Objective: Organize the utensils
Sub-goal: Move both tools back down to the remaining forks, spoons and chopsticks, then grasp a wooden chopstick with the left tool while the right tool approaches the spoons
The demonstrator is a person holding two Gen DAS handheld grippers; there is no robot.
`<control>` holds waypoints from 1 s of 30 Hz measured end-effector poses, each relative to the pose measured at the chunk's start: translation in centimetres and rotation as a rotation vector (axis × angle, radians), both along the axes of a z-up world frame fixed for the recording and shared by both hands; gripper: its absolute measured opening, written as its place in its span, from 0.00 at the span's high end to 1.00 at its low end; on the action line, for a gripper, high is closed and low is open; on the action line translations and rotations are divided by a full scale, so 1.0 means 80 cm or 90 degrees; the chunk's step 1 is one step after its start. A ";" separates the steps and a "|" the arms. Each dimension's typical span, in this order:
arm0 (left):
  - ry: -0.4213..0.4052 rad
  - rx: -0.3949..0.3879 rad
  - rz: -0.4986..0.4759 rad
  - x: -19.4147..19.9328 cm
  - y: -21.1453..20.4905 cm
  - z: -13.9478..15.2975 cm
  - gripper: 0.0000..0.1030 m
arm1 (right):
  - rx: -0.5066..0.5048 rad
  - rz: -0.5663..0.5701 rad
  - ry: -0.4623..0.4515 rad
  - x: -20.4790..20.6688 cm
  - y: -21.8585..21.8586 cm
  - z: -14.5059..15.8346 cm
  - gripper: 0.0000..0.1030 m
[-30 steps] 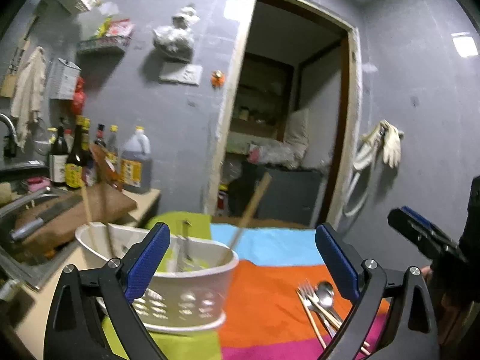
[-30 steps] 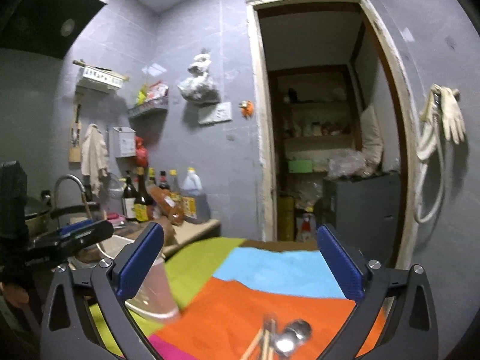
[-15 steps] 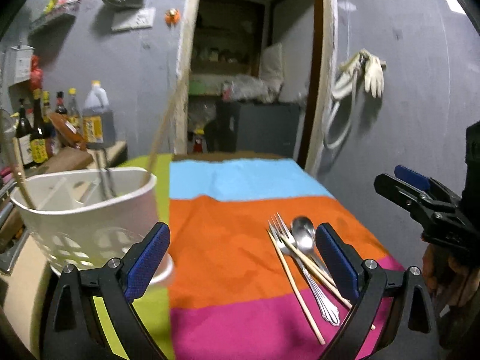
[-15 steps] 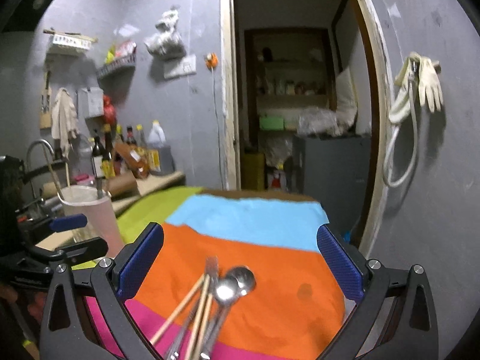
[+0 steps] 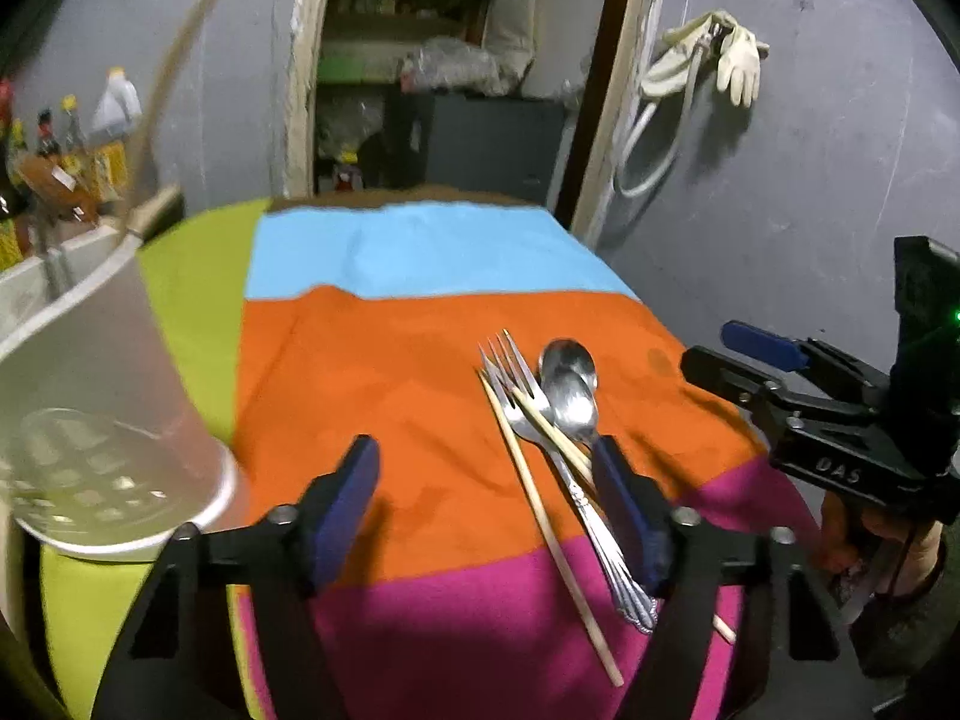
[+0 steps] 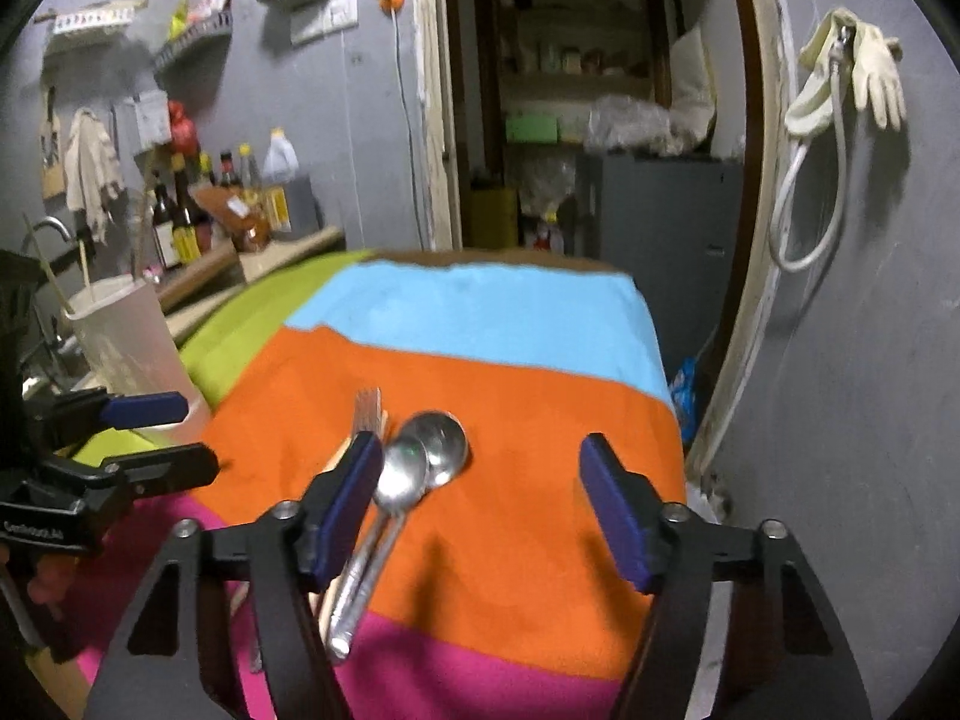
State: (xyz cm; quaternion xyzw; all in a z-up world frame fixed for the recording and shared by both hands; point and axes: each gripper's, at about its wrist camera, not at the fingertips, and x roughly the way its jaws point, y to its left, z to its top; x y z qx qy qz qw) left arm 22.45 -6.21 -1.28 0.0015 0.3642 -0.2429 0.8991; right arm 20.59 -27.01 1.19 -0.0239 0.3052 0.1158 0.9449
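Two spoons, two forks and a pair of wooden chopsticks lie bunched on the striped cloth. A white perforated utensil holder stands at the left with a stick in it. My left gripper hovers over the cloth just left of the bunch; its jaws are closing with nothing between them. My right gripper hangs to the right of the bunch, jaws closing, empty. Each gripper shows in the other's view: the right gripper, the left gripper.
A counter with sauce bottles and a sink tap lies at the left. An open doorway with shelves is behind the table. Gloves and a hose hang on the right wall. The table's far and right edges drop off.
Both grippers have tipped down and sunk toward the cloth, bringing the utensil bunch close. Both pairs of jaws have narrowed. The holder has slid to the left edge of the left wrist view.
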 end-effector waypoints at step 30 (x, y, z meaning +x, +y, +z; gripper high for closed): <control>0.149 0.068 0.008 0.071 -0.024 -0.041 0.97 | -0.111 0.055 0.176 0.053 0.035 -0.058 0.57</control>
